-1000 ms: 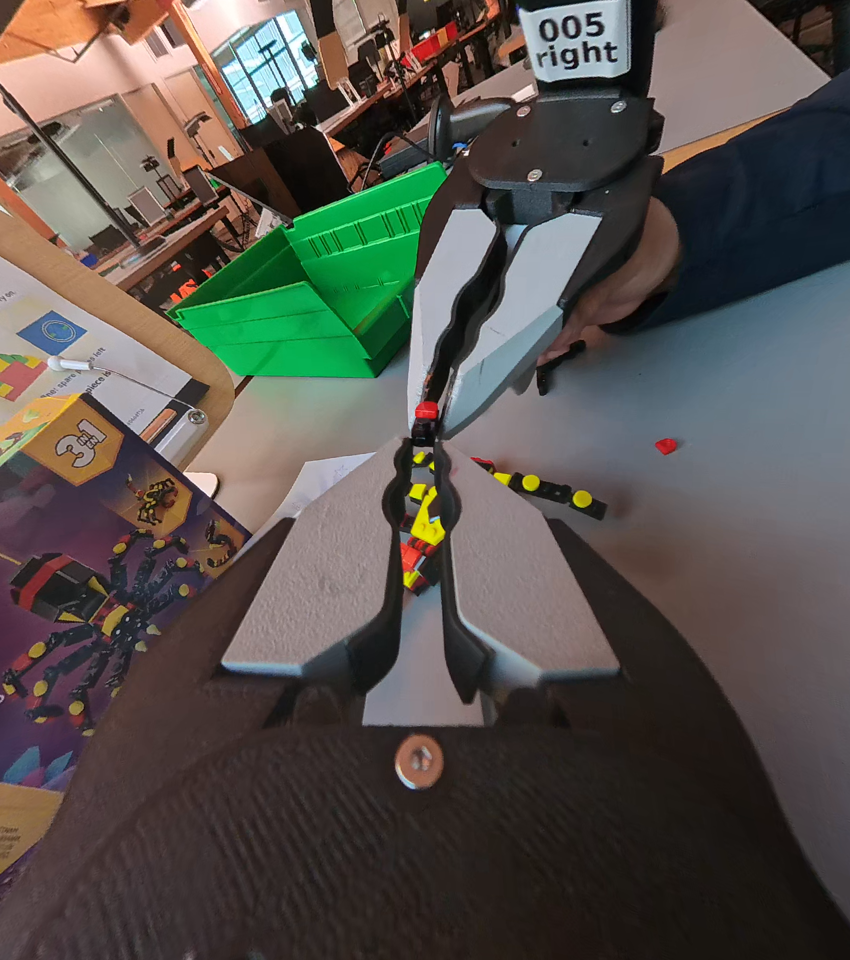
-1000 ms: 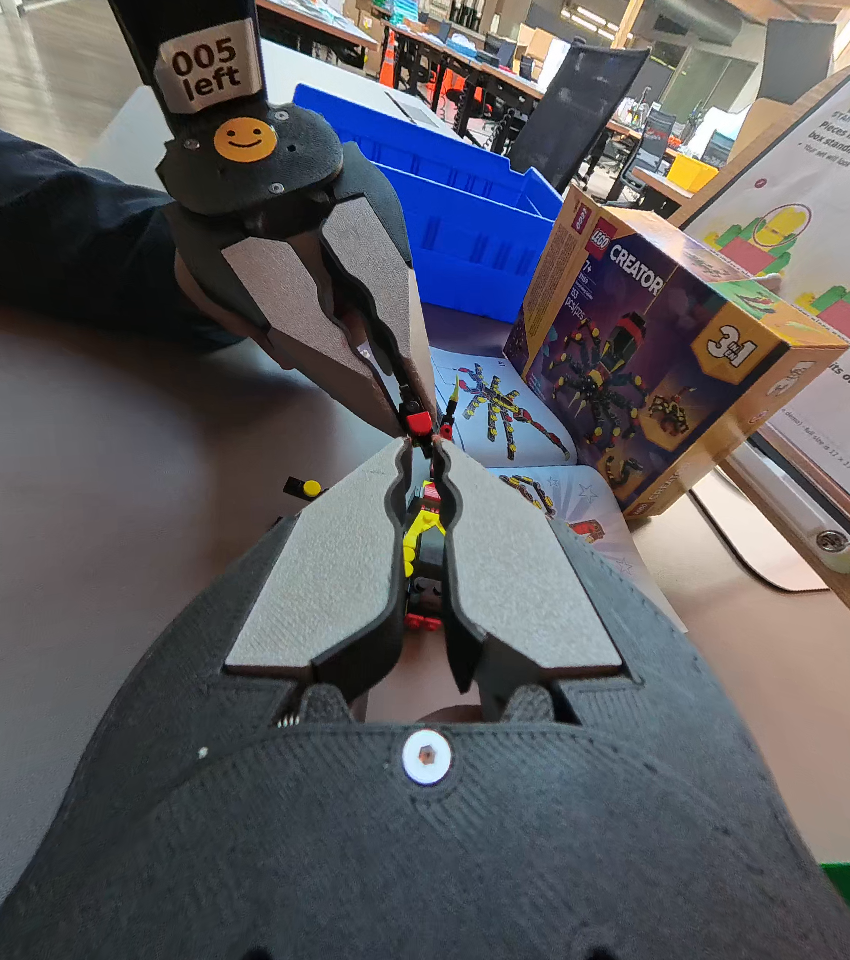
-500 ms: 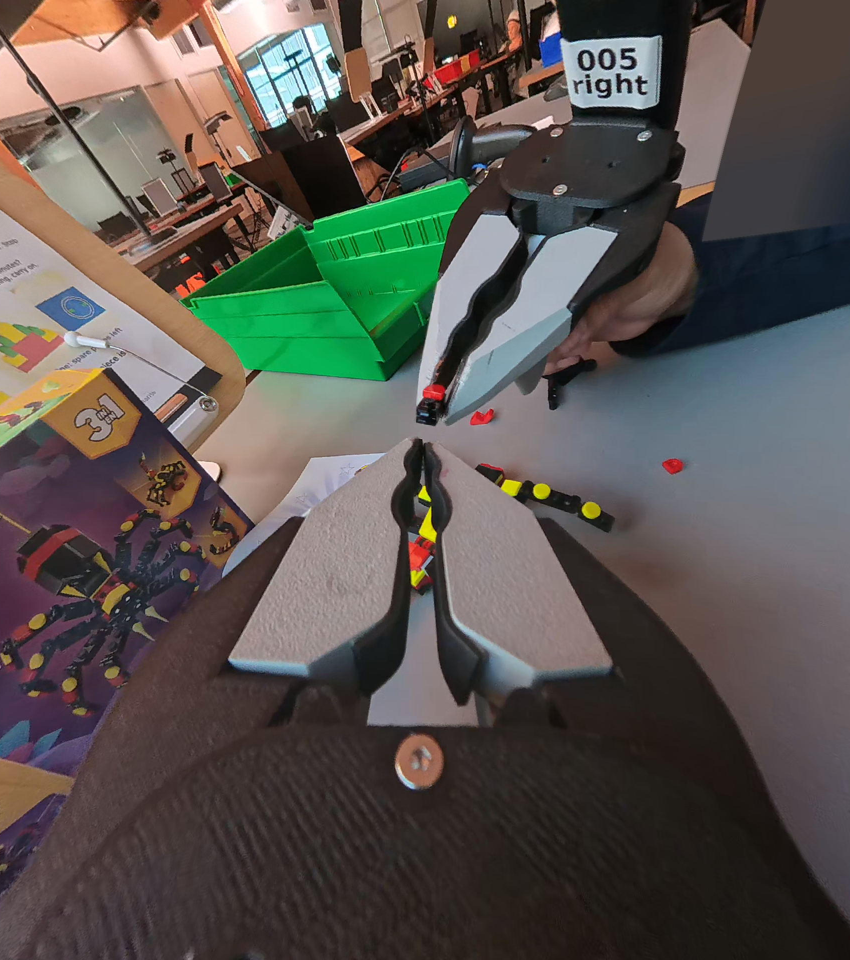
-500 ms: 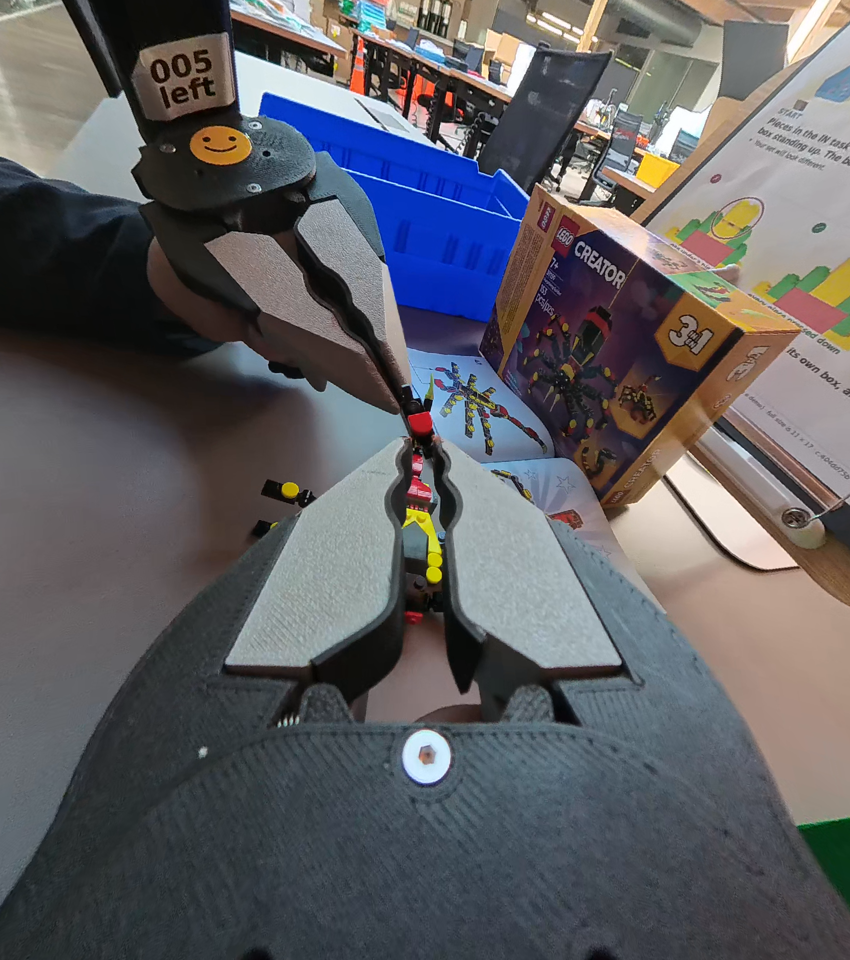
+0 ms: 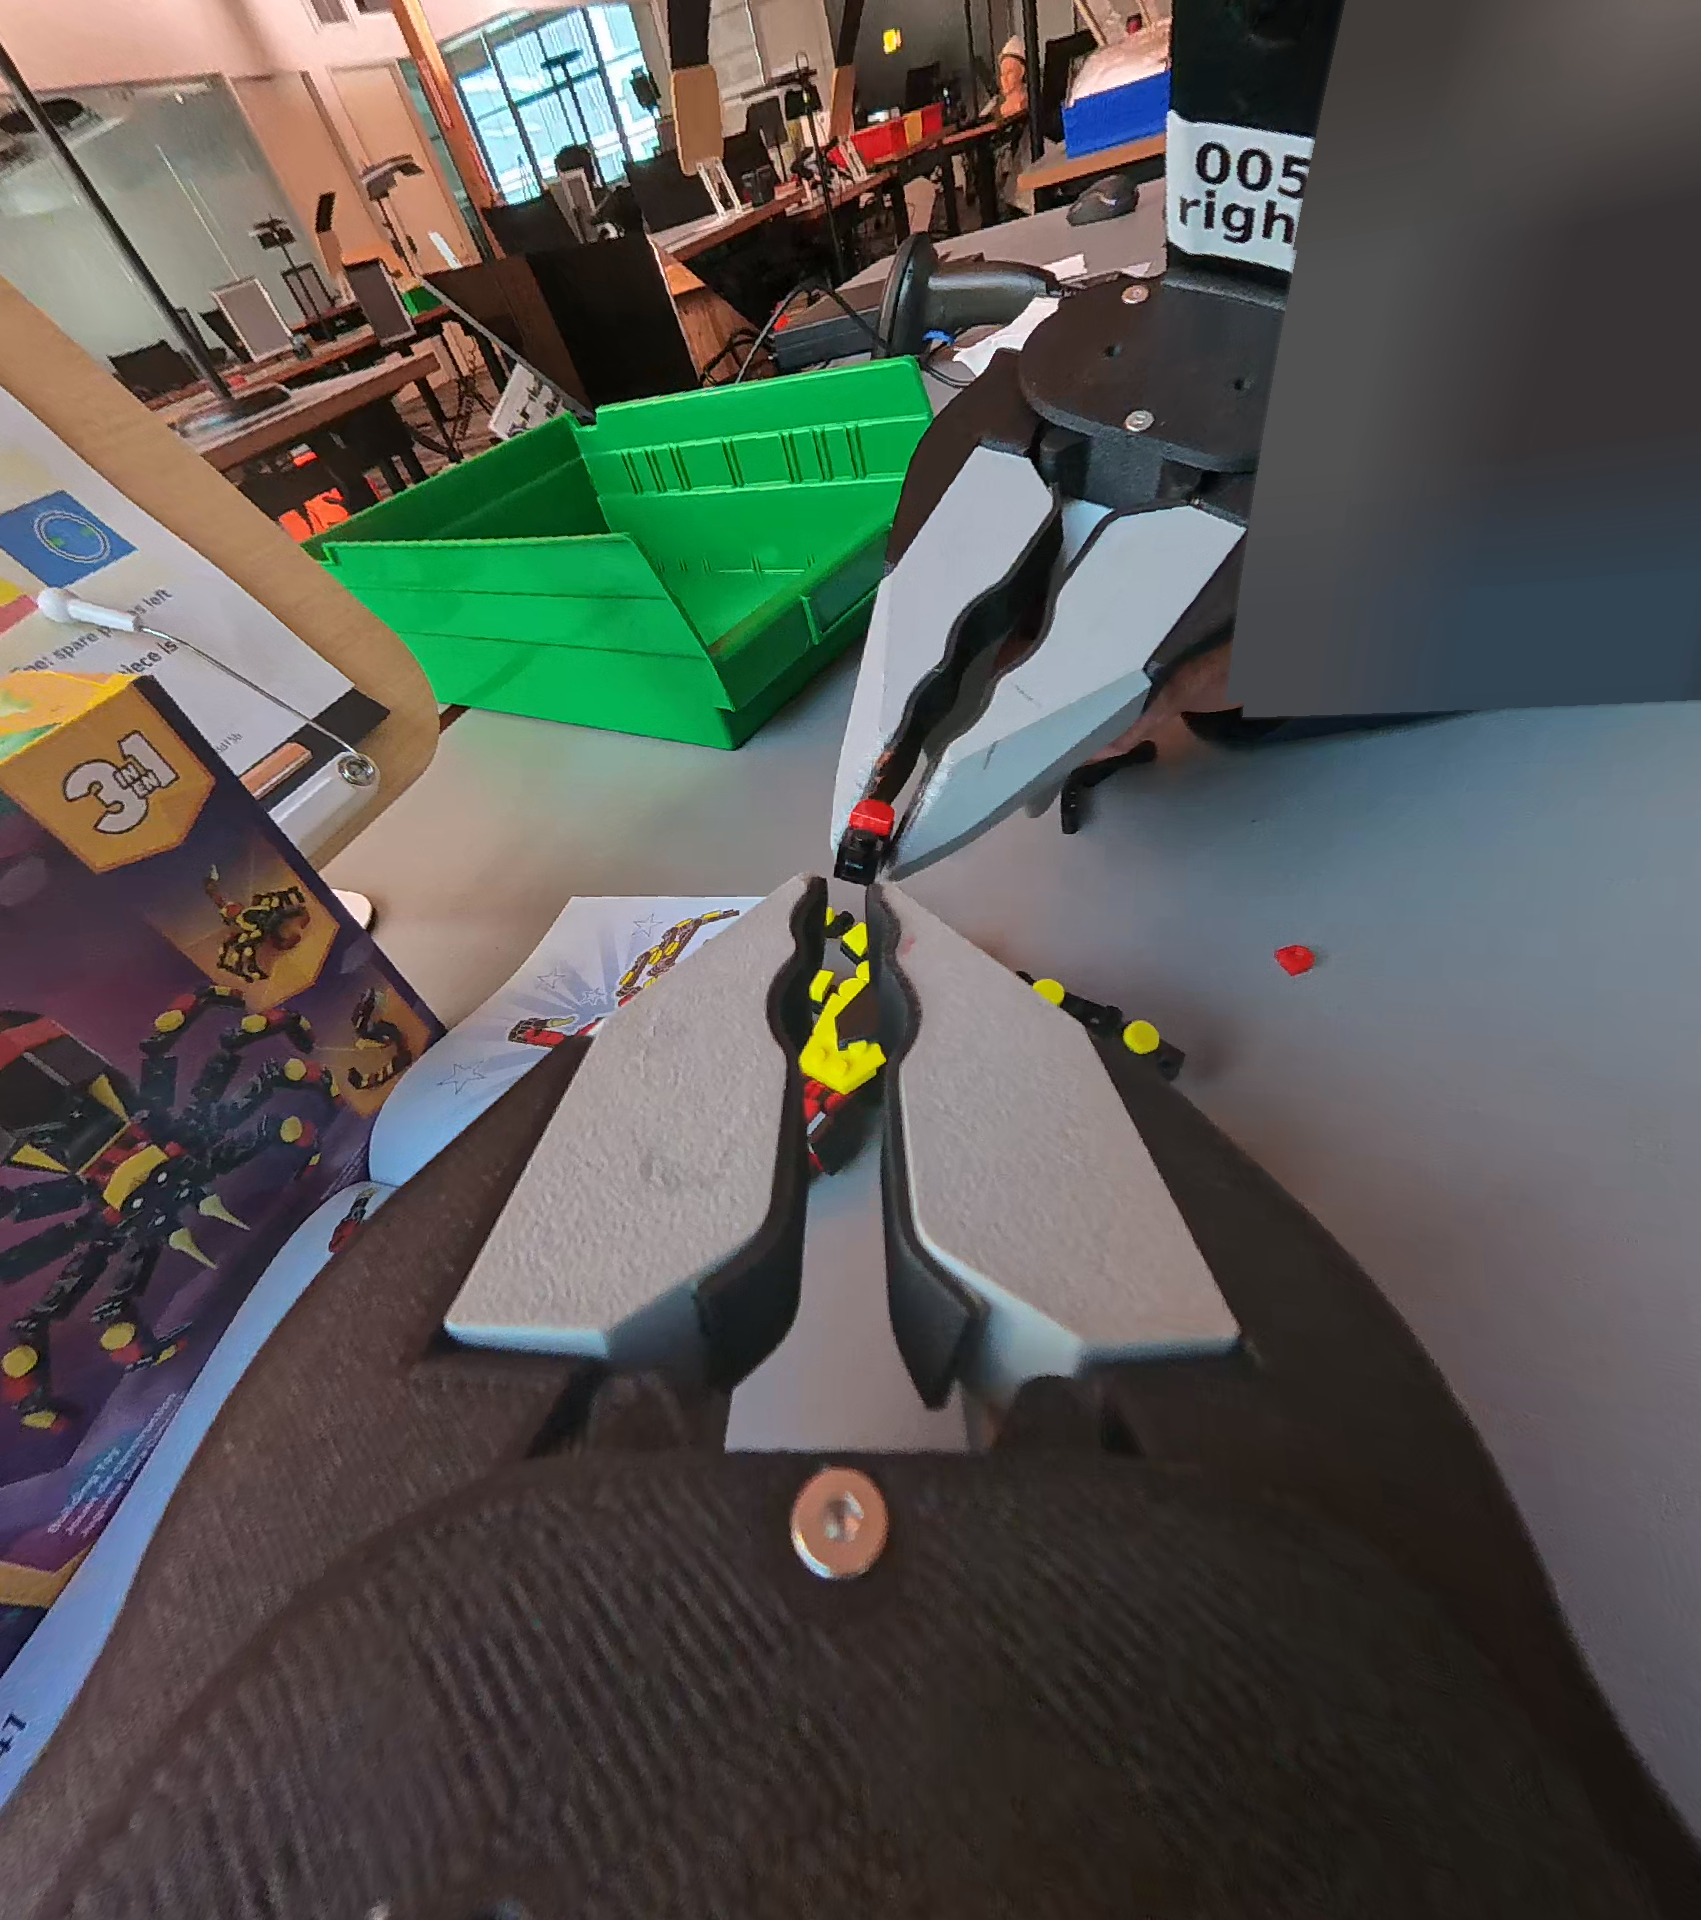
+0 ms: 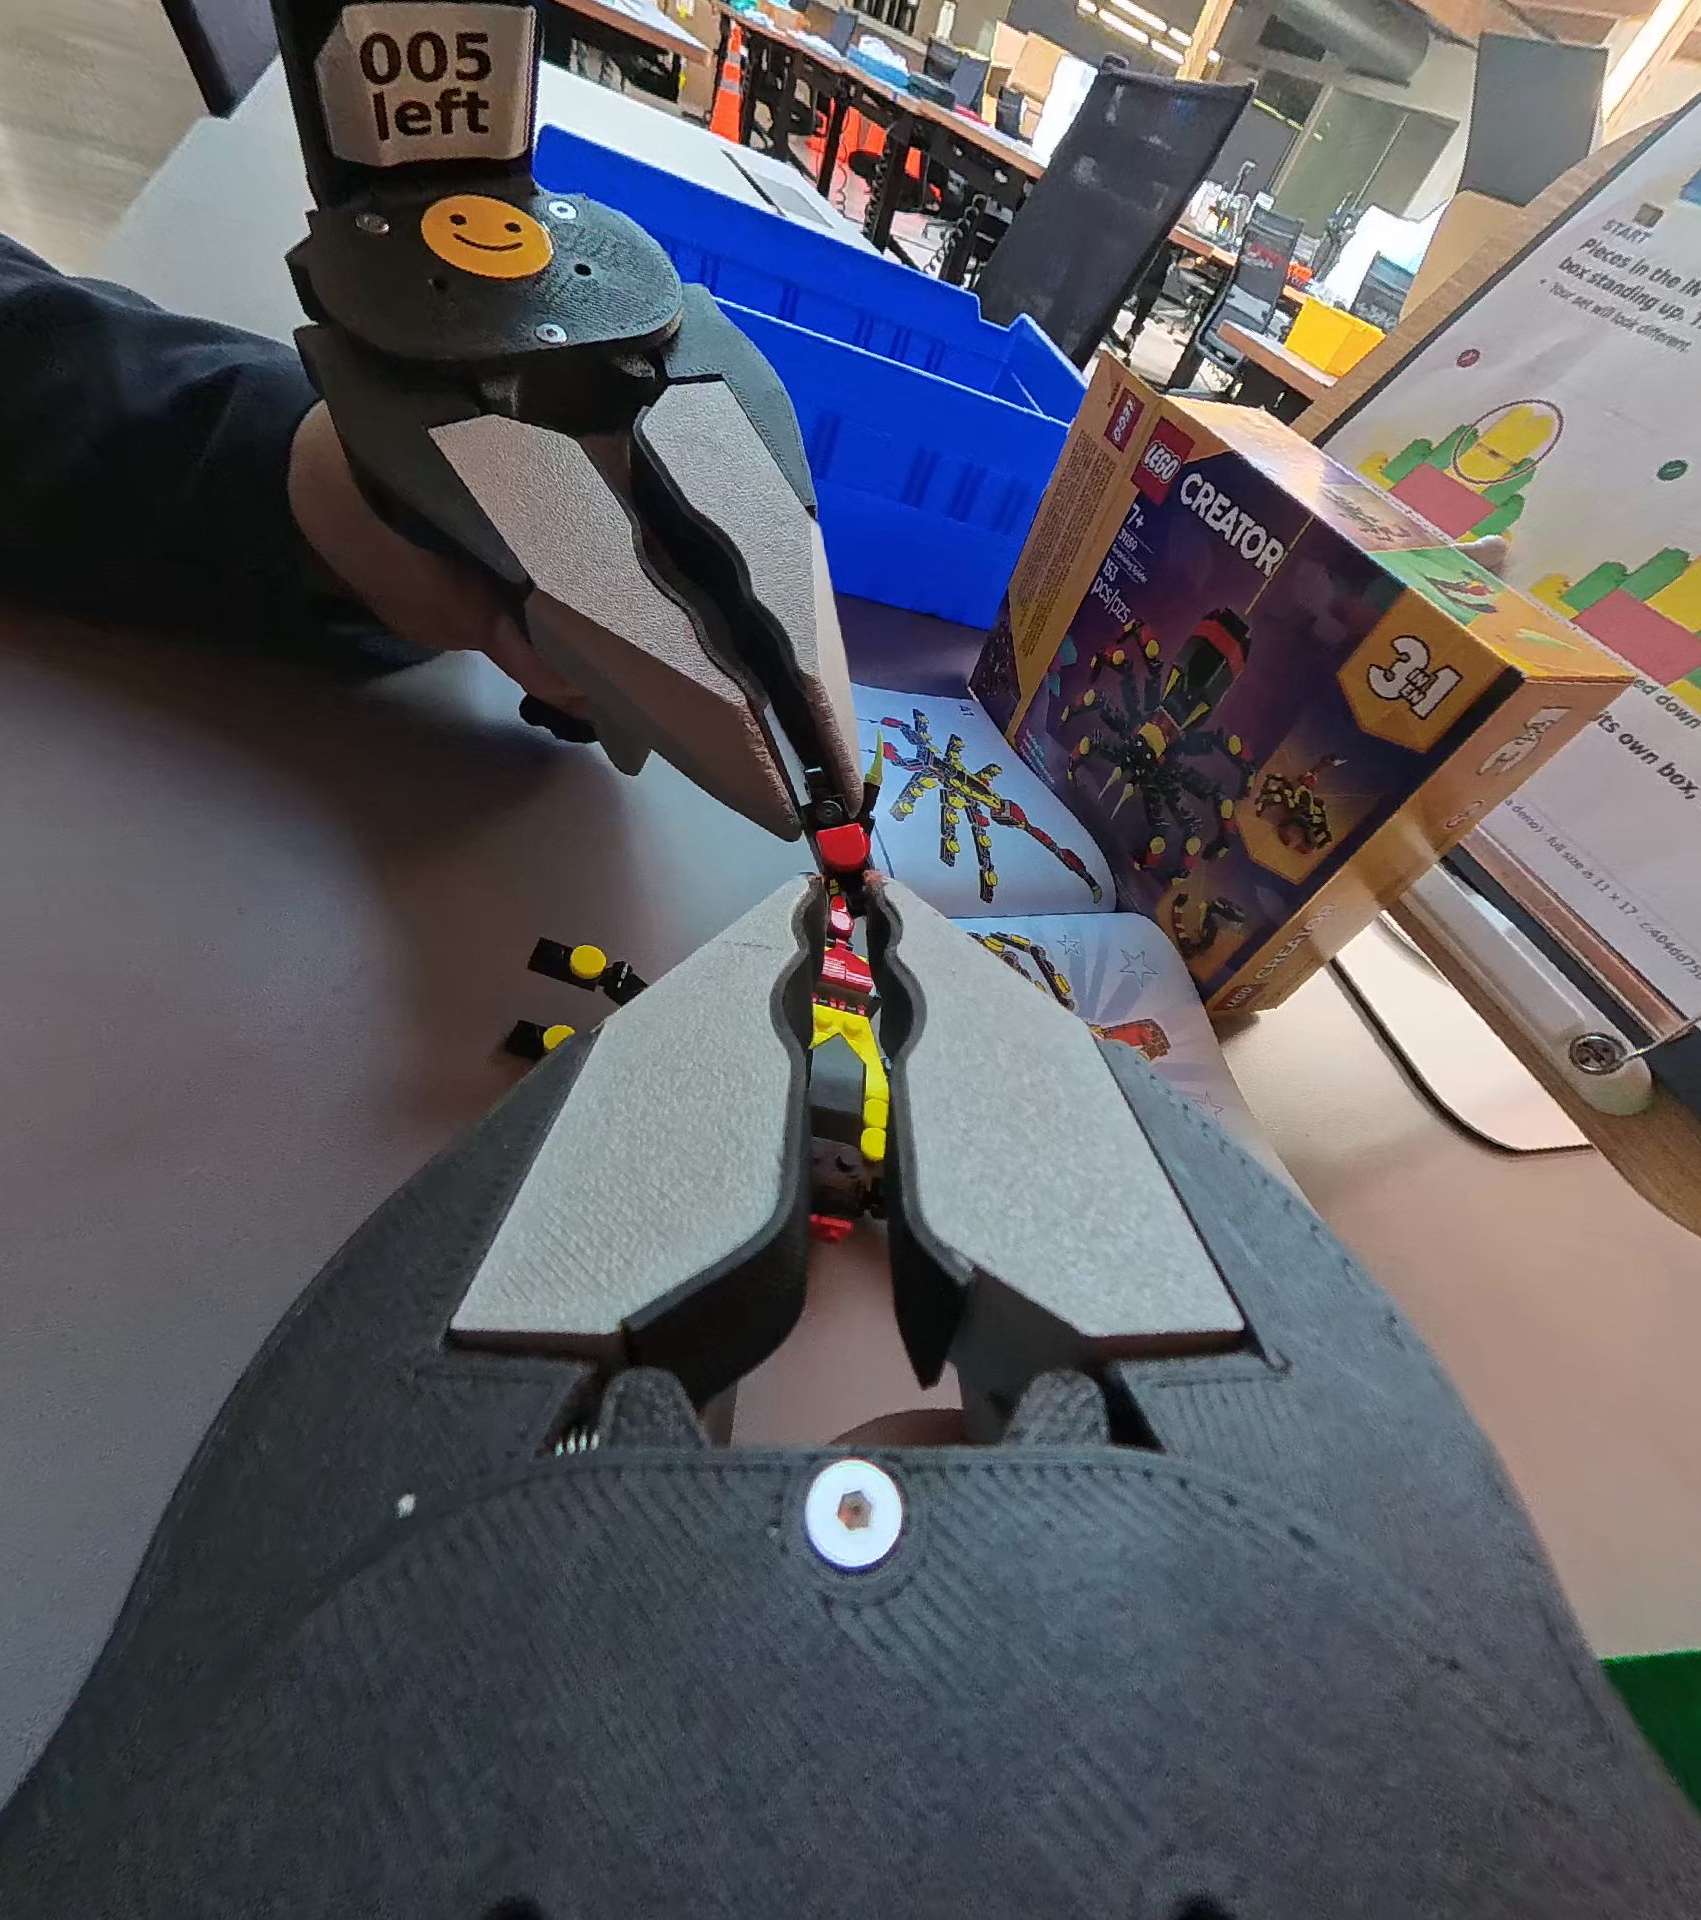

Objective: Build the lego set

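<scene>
My right gripper is shut on a small red-and-black Lego piece that sticks out past its tips. The piece also shows in the left wrist view. My left gripper has its tips nearly together, right below that piece, almost touching it. I cannot tell whether it holds anything. In the right wrist view the left gripper comes in from the upper left. The partly built red, yellow and black model lies on the grey table under both grippers, seen through the finger gaps.
A black leg with yellow studs and a small red piece lie loose on the table. The set box stands on the open booklet. A green bin, a blue bin and an instruction board ring the work area. My left and right fingertips are right by each other.
One second ago the tips met, half a second ago they were apart. Now the right gripper's piece is again right at the left gripper's tips.
</scene>
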